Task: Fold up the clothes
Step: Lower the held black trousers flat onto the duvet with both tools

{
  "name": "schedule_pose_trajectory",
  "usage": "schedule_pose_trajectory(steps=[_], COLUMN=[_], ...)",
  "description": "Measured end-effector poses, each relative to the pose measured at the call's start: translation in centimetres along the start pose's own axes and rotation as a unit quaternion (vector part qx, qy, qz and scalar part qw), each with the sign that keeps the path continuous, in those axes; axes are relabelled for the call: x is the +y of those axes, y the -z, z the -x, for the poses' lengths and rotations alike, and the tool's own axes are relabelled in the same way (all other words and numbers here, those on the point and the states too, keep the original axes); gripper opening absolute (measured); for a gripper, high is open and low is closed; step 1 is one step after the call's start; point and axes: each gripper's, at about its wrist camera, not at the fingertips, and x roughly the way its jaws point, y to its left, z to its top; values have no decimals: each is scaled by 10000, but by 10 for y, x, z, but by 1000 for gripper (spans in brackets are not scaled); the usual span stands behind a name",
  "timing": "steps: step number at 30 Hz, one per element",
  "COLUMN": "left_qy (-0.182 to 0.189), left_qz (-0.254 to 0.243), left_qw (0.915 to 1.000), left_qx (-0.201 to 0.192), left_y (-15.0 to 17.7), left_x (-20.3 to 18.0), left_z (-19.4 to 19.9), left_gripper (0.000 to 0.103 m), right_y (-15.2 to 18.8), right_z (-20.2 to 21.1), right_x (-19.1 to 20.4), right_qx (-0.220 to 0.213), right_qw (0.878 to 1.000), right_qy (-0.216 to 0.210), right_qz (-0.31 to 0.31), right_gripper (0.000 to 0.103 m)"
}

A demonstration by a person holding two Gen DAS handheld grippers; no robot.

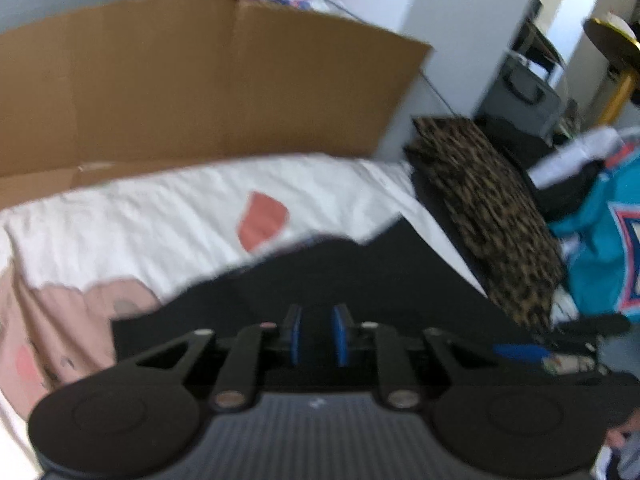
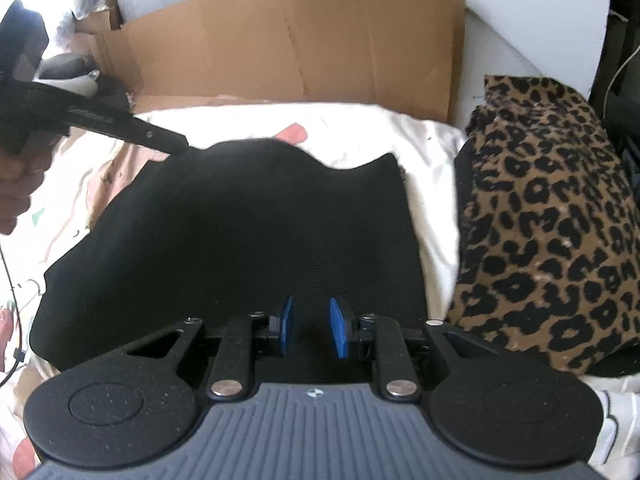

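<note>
My right gripper [image 2: 310,330] sits nearest the lens, its blue pads [image 2: 285,325] standing a little apart with only dark cloth showing behind the gap; nothing is pinched between them that I can see. Just beyond lies the black garment [image 2: 240,232], spread flat on the bed's white sheet [image 2: 432,216], its far edge wavy.

At the far left of my right view, my left hand [image 2: 16,184] grips its tool, and one long black finger [image 2: 132,130] reaches to the garment's far left corner; whether that corner is pinched I cannot tell.

In my left view, my left gripper [image 1: 316,334] shows a narrow gap between its pads, with black fabric directly behind; the blur leaves the grip uncertain. The sheet carries a pink patch [image 1: 262,220].

Behind the bed stands a brown cardboard sheet [image 2: 296,44]. To the right of the black garment, a leopard-print cloth [image 2: 548,216] lies in a heap, near it but apart. Farther right, in my left view, there is a teal garment [image 1: 600,240].
</note>
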Motion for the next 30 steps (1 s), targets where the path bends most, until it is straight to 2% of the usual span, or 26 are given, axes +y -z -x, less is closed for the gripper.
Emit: schedule_pose_trajectory(steps=[4,8,17,22,30], left_qy=[103,135,109,254,668], left_qz=[-327,-278,-45,17,-380], left_qw=[9991,9986,9985,9982,9943], left_qx=[268,421,528,536,732], left_y=[14,26,41,44,53], left_x=[-13,-13,-7,-13,-44], left_z=[-2,2,12,15,7], left_gripper=[25,31,32,31,31], right_y=[6,12,18,14,15], right_z=[-10,-11,8,25,25], right_x=[3,-4,-23,-31,-16], right_qx=[212,318,320,98,117], right_qw=[9997,9990,9983,9983,9988], right_qy=[91,252,489,426,340], right_qz=[120,160,-51,-395,-317], right_gripper=[27,26,26,27,27])
